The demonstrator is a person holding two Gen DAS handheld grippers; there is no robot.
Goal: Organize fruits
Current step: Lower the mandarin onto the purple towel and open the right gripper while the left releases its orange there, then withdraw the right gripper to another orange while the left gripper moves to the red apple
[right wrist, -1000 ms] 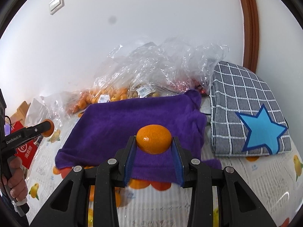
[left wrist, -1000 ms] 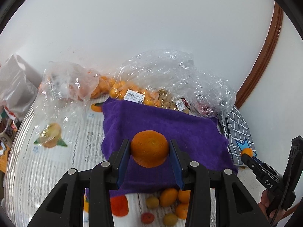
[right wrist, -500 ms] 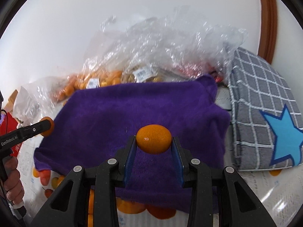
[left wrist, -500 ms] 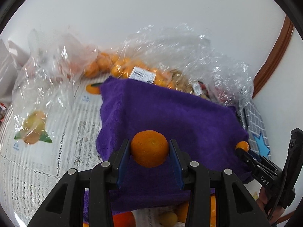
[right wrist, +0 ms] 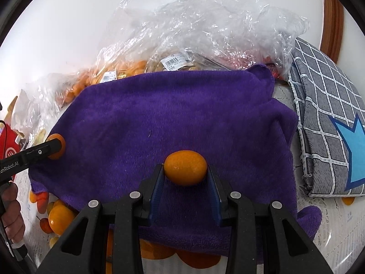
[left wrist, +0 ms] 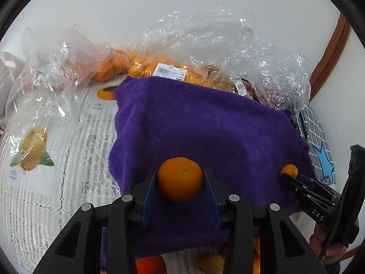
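Now, one view after another, with the purple towel as the landmark.

Left wrist view, surroundings: the purple towel (left wrist: pixel 205 141) lies spread on a lace tablecloth (left wrist: pixel 45 194) printed with fruit pictures. Behind the towel's far edge sit clear plastic bags (left wrist: pixel 205 45) holding small oranges and labelled packs. Another crumpled bag (left wrist: pixel 45 80) lies left of the towel. A grey checked cloth (left wrist: pixel 317 137) with a blue star lies right of the towel. Loose fruits (left wrist: pixel 209 262) show at the towel's near edge, partly hidden by the gripper.

Left wrist view, gripper: the left gripper (left wrist: pixel 180 182) hovers over the towel's near part, jaws closed narrowly on a round orange (left wrist: pixel 180 179), blue pads touching both sides.

Left wrist view, other gripper: the right gripper (left wrist: pixel 289 175) reaches in at the towel's right edge with a small orange fruit (left wrist: pixel 289 171) at its tip.

Right wrist view, surroundings: the towel (right wrist: pixel 171 118) fills the middle, the bags (right wrist: pixel 205 34) behind it, the checked cloth (right wrist: pixel 326 118) right of it, touching or just beside. Loose oranges (right wrist: pixel 59 219) lie at the towel's near-left corner and peek from under its near edge.

Right wrist view, gripper: the right gripper (right wrist: pixel 186 173) hangs over the towel's near middle, jaws clamped on the oval orange fruit (right wrist: pixel 186 171).

Right wrist view, other gripper: the left gripper (right wrist: pixel 53 147) enters at the towel's left edge, the round orange (right wrist: pixel 60 147) at its tip; the person's hand (right wrist: pixel 11 214) grips its handle.
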